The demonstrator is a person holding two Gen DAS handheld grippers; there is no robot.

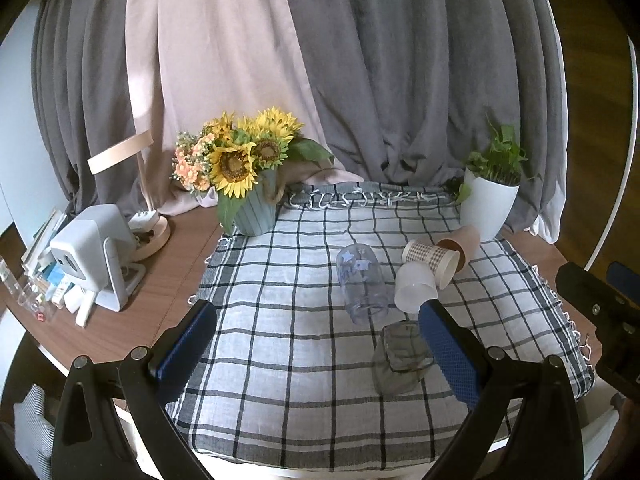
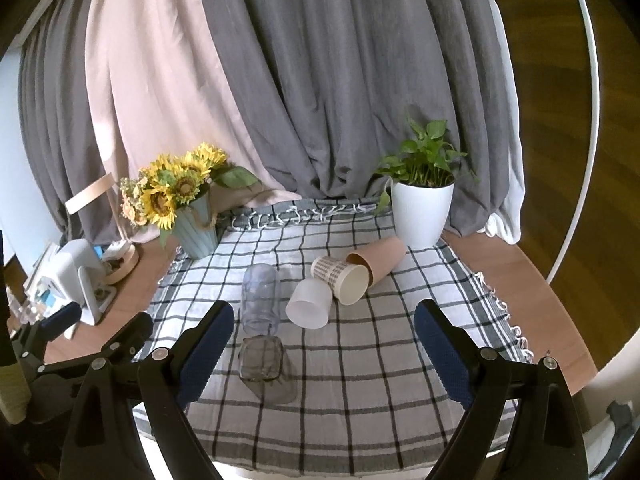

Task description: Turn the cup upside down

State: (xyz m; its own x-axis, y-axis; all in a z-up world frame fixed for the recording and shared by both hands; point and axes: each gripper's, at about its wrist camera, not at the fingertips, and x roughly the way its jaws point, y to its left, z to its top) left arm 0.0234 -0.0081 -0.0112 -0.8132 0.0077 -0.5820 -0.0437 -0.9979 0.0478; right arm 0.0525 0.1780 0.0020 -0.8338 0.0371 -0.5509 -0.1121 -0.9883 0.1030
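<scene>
Nearest the cameras, two hand-held grippers with black frames and blue textured pads are seen above the front edge of a black-and-white checked tablecloth. The left gripper is held with its fingers spread wide and nothing is gripped between them. The right gripper is likewise spread wide and holds nothing.

Just beyond the fingertips, a smoky grey transparent glass cup is found on the cloth; whether it stands inverted or lies tilted cannot be told. In the left wrist view this cup is partly covered by the right-hand blue pad. Directly behind it, a clear plastic tumbler with blue star prints is laid on its side, its mouth turned toward the grey cup. To its right, a frosted white plastic cup is seen resting on the cloth. Touching that, a brown-checked paper cup lies on its side with its mouth facing forward, and a plain tan paper cup lies on its side just behind it.

At the far edge, a white pot with a green leafy plant is placed on the right, and a pale blue ribbed pot of sunflowers on the left. Grey and pink curtains are hung behind.
</scene>
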